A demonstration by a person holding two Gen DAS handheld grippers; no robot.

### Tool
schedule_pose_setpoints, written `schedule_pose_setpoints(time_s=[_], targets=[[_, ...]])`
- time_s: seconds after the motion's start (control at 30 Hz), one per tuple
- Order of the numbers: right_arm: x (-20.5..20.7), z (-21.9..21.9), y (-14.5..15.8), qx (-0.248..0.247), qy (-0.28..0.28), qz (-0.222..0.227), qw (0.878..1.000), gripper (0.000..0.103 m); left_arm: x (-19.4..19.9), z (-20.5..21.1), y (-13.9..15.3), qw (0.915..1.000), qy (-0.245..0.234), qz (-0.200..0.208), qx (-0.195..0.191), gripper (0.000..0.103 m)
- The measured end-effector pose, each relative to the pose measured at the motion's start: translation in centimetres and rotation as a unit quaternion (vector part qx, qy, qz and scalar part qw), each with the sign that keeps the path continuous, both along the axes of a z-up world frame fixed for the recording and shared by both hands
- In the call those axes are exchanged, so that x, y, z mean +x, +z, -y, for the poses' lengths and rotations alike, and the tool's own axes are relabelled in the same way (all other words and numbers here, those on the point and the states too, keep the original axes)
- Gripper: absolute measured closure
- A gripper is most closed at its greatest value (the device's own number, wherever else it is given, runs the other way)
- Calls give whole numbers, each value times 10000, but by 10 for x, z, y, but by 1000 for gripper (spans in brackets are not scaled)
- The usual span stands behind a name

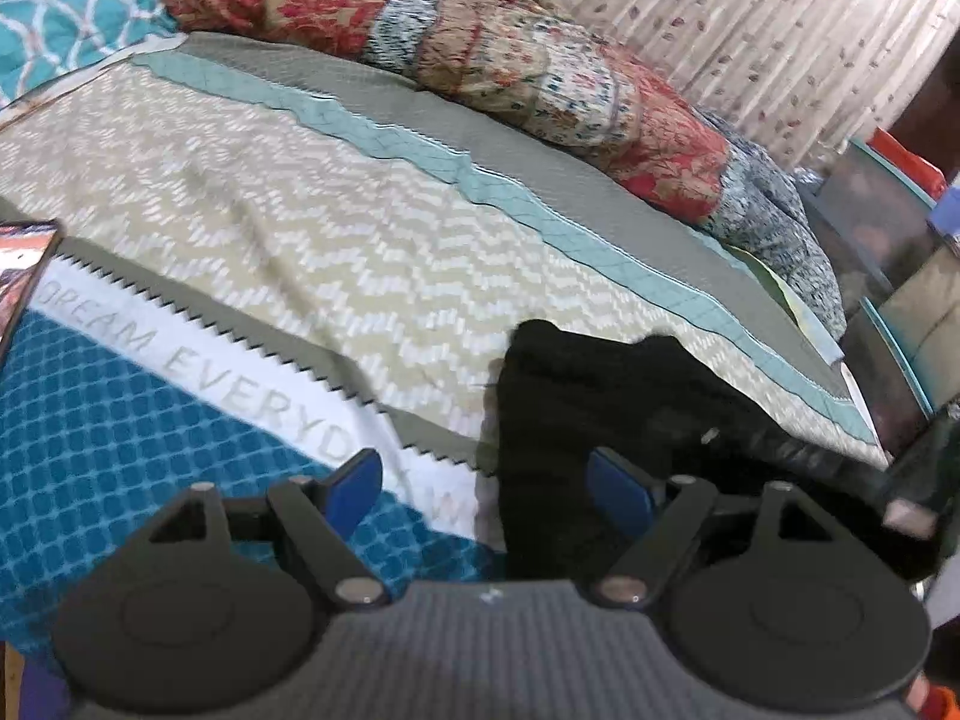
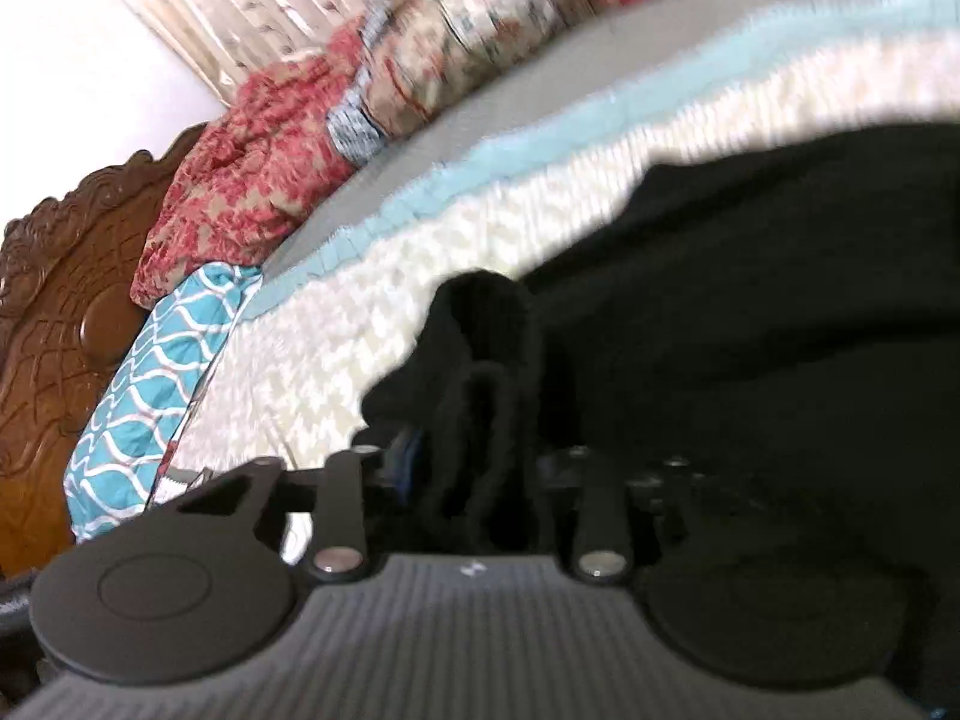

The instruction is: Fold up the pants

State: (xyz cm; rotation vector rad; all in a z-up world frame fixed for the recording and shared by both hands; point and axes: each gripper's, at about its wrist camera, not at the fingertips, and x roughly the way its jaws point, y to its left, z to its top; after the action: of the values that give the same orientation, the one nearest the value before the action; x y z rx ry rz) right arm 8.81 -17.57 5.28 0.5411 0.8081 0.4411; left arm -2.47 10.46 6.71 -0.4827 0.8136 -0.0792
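Black pants (image 1: 606, 396) lie on the bed near its right edge in the left wrist view. My left gripper (image 1: 486, 483) is open just above the bedspread, its right blue pad over the pants' near edge, nothing held. In the right wrist view the pants (image 2: 750, 300) fill the right side as a dark mass. My right gripper (image 2: 474, 468) is shut on a bunched fold of the black fabric; its fingers are mostly hidden by the cloth.
The bed has a patterned bedspread (image 1: 270, 228) with cream chevrons, teal and grey bands. A red floral quilt (image 1: 480, 42) and a teal pillow (image 2: 156, 372) lie at the back. A carved wooden headboard (image 2: 54, 312) stands left. A phone (image 1: 24, 276) lies at the left edge.
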Motion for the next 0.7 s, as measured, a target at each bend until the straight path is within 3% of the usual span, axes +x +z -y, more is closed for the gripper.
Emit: schedule_pose_setpoints(time_s=[0.1,0.17,0.23,0.33,0.4,0.43,0.57,0.63,0.67,0.7], targets=[[-9,28,25,-199,-435,698,9964,74,7,15,4,9997,-245,93,32,25],[-12,52,29,-281,-777,861,9929,73,13,27,8,9991,-388,163,59,25],[-11,68,14,-731,-1169,612,9886,61,22,40,9,9984,-522,183,122,24],[-21,68,-8,-1974,-1311,374,9708,41,41,61,4,9976,-694,-18,33,24],[-42,79,5,-1816,-1540,761,9682,37,52,71,0,9964,-808,-187,-199,18],[-51,85,13,-1670,-1682,949,9669,37,57,74,-2,9959,-820,-270,-289,11],[-71,88,31,-1290,-1824,1425,9643,40,74,93,-10,9921,-972,-549,-573,2],[-69,85,23,-1146,-1601,1241,9725,60,82,105,-21,9904,-1054,-753,-476,1],[-65,83,14,-1082,-1435,1052,9781,65,84,111,-27,9900,-1053,-862,-368,2],[-61,80,2,-1064,-1298,855,9821,71,84,116,-34,9893,-1064,-967,-237,10]])
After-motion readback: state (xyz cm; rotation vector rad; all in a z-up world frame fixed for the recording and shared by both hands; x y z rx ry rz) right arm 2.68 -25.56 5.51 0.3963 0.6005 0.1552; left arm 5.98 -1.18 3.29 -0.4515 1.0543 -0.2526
